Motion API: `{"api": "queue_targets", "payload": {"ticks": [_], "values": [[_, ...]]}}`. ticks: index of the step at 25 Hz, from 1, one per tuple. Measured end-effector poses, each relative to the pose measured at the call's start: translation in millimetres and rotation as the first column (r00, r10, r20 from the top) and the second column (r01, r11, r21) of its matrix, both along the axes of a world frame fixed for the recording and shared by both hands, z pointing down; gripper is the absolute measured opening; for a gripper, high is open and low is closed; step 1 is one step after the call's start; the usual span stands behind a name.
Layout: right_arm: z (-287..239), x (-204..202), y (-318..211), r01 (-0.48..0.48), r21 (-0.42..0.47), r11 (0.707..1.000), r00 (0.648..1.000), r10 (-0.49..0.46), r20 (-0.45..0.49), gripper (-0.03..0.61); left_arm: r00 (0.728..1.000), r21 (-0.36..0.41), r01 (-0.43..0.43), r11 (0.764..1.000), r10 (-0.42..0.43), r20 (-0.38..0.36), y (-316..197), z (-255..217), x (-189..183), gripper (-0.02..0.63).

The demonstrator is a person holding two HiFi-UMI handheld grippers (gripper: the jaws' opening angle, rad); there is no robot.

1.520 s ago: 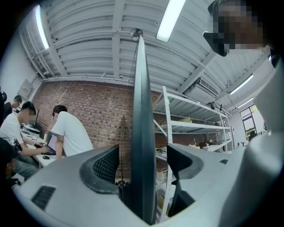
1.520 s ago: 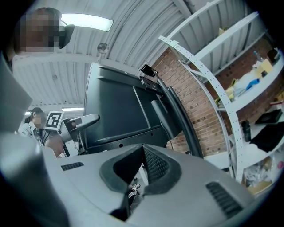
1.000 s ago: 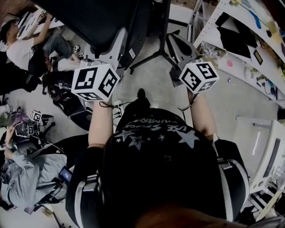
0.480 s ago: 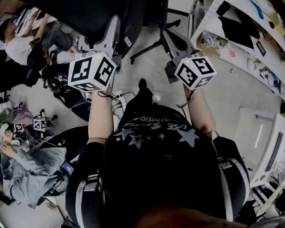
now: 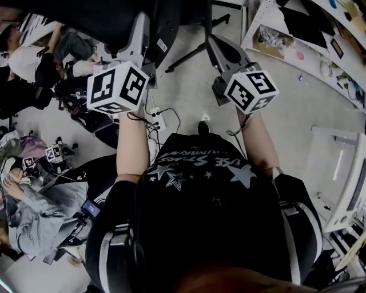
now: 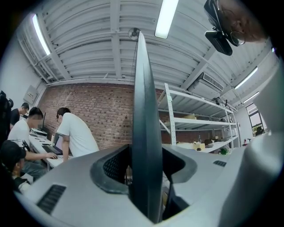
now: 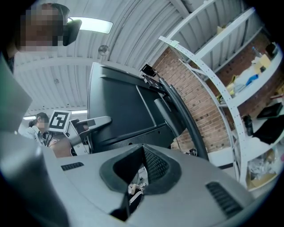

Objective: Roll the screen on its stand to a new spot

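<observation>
Screen (image 5: 97,17), wide, flat and black, stood on its black metal stand (image 5: 197,14) on the pale concrete floor (image 5: 274,114), at the far edge of the head view in front of the person, with a white metal shelving rack (image 6: 170,115) off to its right. The left hand-held gripper (image 6: 146,175) was clamped on the screen's thin side edge, which ran upright between its grey jaws. The right hand-held gripper (image 7: 135,175) hovered beside the stand with its jaws apart and nothing between them, and a white power strip (image 5: 155,119) lay on the floor below.
</observation>
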State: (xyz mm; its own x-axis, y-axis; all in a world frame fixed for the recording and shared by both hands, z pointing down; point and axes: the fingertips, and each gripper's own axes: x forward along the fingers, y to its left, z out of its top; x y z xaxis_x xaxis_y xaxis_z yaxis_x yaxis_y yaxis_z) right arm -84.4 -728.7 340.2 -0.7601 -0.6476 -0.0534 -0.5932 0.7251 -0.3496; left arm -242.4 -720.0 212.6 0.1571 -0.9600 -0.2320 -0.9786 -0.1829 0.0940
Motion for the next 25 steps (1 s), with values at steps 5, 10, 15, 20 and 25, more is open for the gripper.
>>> {"api": "queue_targets", "payload": {"ticks": [5, 10, 15, 20, 25], "values": [[0, 6, 12, -0.021, -0.010, 1.000, 1.000, 0.021, 0.003, 0.006, 1.000, 0.006, 0.000, 1.000, 0.000, 0.007, 4, -2, -2, 0.227], [-9, 2, 24, -0.031, -0.002, 1.000, 1.000, 0.031, -0.004, 0.006, 1.000, 0.010, 0.005, 1.000, -0.005, 0.026, 17, -2, -16, 0.226], [-14, -8, 36, -0.037, 0.005, 0.999, 0.999, 0.037, -0.012, 0.006, 1.000, 0.010, -0.007, 1.000, 0.007, 0.016, 33, -1, -21, 0.225], [-19, -12, 57, -0.039, 0.026, 0.999, 0.999, 0.039, -0.016, 0.006, 1.000, 0.010, -0.010, 1.000, 0.010, 0.013, 51, 1, -16, 0.225], [-28, -2, 71, -0.057, 0.044, 0.997, 0.998, 0.057, -0.015, 0.006, 1.000, 0.015, -0.014, 1.000, 0.014, 0.019, 66, -2, -5, 0.225]]}}
